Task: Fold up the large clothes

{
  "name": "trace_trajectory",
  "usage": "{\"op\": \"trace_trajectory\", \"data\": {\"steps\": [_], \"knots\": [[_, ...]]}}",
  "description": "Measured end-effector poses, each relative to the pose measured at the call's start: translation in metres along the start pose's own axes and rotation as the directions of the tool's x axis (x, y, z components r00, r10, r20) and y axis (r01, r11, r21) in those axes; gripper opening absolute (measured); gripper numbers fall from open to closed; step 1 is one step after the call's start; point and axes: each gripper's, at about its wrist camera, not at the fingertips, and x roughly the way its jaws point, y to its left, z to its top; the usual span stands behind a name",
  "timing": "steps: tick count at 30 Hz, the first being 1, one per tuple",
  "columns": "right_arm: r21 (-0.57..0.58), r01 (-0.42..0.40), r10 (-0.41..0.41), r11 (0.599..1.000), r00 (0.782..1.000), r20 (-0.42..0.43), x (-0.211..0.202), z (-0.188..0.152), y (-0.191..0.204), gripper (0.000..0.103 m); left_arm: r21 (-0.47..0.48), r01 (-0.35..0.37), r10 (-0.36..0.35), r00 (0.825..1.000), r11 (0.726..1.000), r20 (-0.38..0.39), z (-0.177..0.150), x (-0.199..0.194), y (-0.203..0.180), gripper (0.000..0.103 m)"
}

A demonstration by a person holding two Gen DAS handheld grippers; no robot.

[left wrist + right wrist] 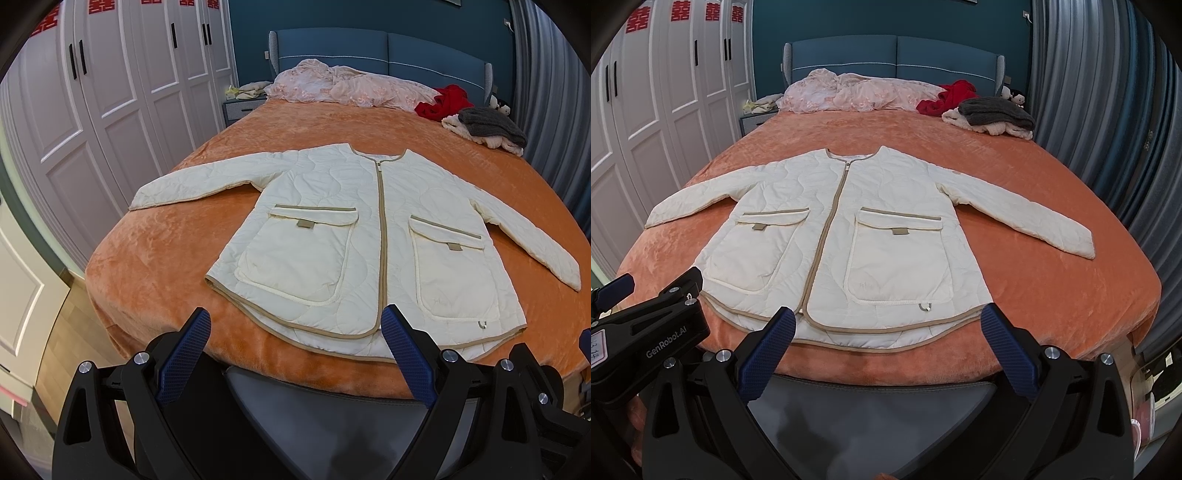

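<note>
Right wrist view alone shows the left tool [613, 291] off to the side above the bed's near corner, fingers spread; the right tool [890, 325] hangs over the hem, fingers apart and empty. The quilted cream jacket [842, 236] lies flat, zipped, sleeves spread, on the orange bedspread [1052, 280]. Left wrist view shows the wardrobe [110, 92] beside the bed. Bare bedspread surrounds the jacket; a grey knit pile [491, 127] sits well apart.

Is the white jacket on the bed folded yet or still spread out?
Spread out. The quilted jacket lies flat, front up and zipped, on the orange bedspread, both sleeves extended sideways; no fold made.
</note>
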Motion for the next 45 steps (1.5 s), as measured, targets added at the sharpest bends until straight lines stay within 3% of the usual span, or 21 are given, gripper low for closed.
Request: {"op": "trace_trajectory", "data": {"steps": [10, 16, 19, 22, 27, 31, 37, 41, 42, 43, 45], "knots": [[0.075, -0.057, 0.058, 0.996, 0.998, -0.008, 0.03, 0.011, -0.04, 0.098, 0.01, 0.011, -0.011, 1.0, 1.0, -0.004, 0.01, 0.022, 0.001, 0.091], [0.281, -0.036, 0.036, 0.959, 0.999, 0.007, 0.078, 0.037, -0.144, 0.098, -0.025, 0.029, -0.03, 0.999, 0.999, -0.044, 0.027, 0.059, 0.004, 0.091], [0.436, -0.003, 0.009, 0.9, 1.0, -0.012, 0.114, 0.044, -0.217, 0.098, -0.058, 0.026, -0.029, 0.998, 0.998, -0.053, 0.037, 0.076, 0.006, 0.091], [0.605, 0.036, -0.032, 0.796, 0.999, -0.017, 0.149, 0.04, -0.298, 0.098, -0.102, 0.002, -0.008, 0.998, 0.995, -0.058, 0.047, 0.097, 0.012, 0.091], [0.762, 0.129, -0.129, 0.635, 0.99, -0.06, 0.197, 0.025, -0.398, 0.098, -0.142, -0.064, 0.052, 0.995, 0.988, -0.083, 0.06, 0.127, 0.015, 0.091], [0.791, 0.187, -0.181, 0.583, 0.979, -0.099, 0.233, 0.015, -0.445, 0.097, -0.137, -0.088, 0.071, 0.99, 0.987, -0.124, 0.066, 0.15, 0.011, 0.091], [0.857, 0.167, -0.155, 0.487, 0.983, -0.103, 0.271, -0.003, -0.479, 0.077, -0.127, -0.089, 0.066, 0.982, 0.988, -0.177, 0.069, 0.175, 0.006, 0.091], [0.878, 0.151, -0.148, 0.454, 0.985, -0.093, 0.29, 0.004, -0.485, 0.047, -0.091, -0.115, 0.095, 0.977, 0.989, -0.193, 0.069, 0.19, 0.003, 0.091], [0.882, 0.138, -0.145, 0.45, 0.986, -0.081, 0.293, 0.009, -0.485, 0.028, -0.086, -0.121, 0.102, 0.976, 0.989, -0.195, 0.07, 0.193, 0.003, 0.091], [0.883, 0.123, -0.134, 0.452, 0.989, -0.069, 0.296, 0.014, -0.485, 0.019, -0.087, -0.121, 0.102, 0.975, 0.989, -0.199, 0.071, 0.197, 0.003, 0.091], [0.871, 0.115, -0.143, 0.477, 0.988, -0.052, 0.296, 0.034, -0.478, 0.012, -0.101, -0.129, 0.106, 0.972, 0.986, -0.21, 0.072, 0.204, 0.008, 0.091]]}}
